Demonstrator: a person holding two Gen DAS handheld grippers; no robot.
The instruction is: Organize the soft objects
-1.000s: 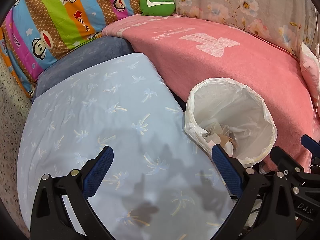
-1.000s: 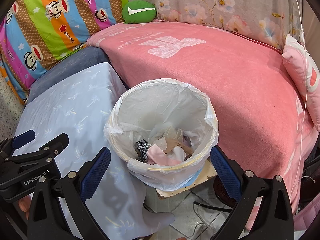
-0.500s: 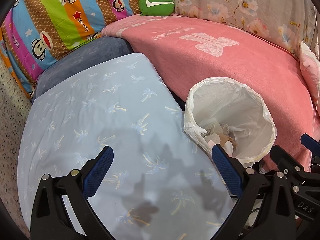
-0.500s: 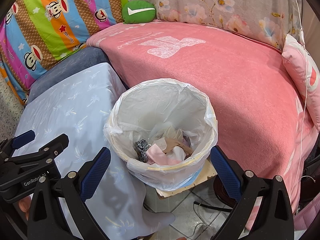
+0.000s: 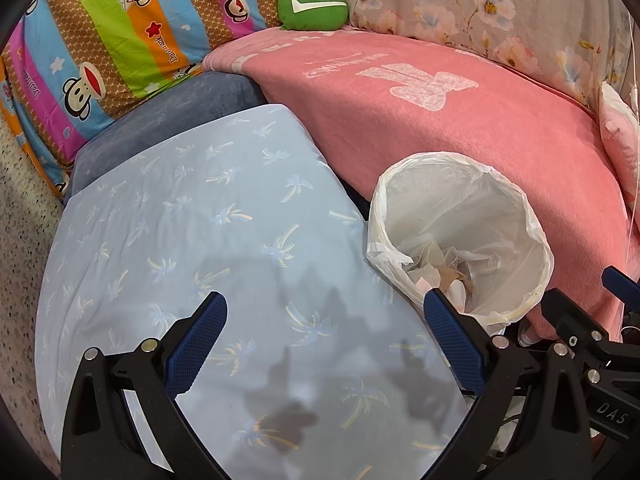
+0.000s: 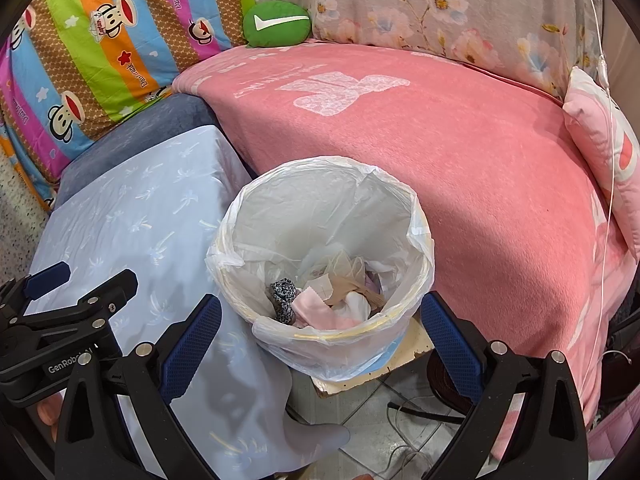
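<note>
A white-lined bin [image 6: 416, 236] [image 5: 536, 236] stands between the pale blue cloth and the pink blanket. Inside lie several soft scraps [image 6: 320, 300]: a pink piece, a black-and-white patterned piece, beige and white bits. My right gripper [image 6: 320, 332] hangs open just above the bin's near rim, nothing between its fingers. My left gripper [image 5: 324, 340] is open and empty over the pale blue palm-print cloth [image 5: 192, 248], left of the bin. A green plush with a white mark [image 5: 314, 7] [image 6: 278, 23] rests at the far back.
A pink blanket [image 6: 460, 140] covers the couch to the right, with a pink pillow [image 6: 600, 136] at its far right. A striped monkey-print cushion [image 5: 100, 40] leans at the back left. Cables lie on the tiled floor [image 6: 384, 424] under the bin.
</note>
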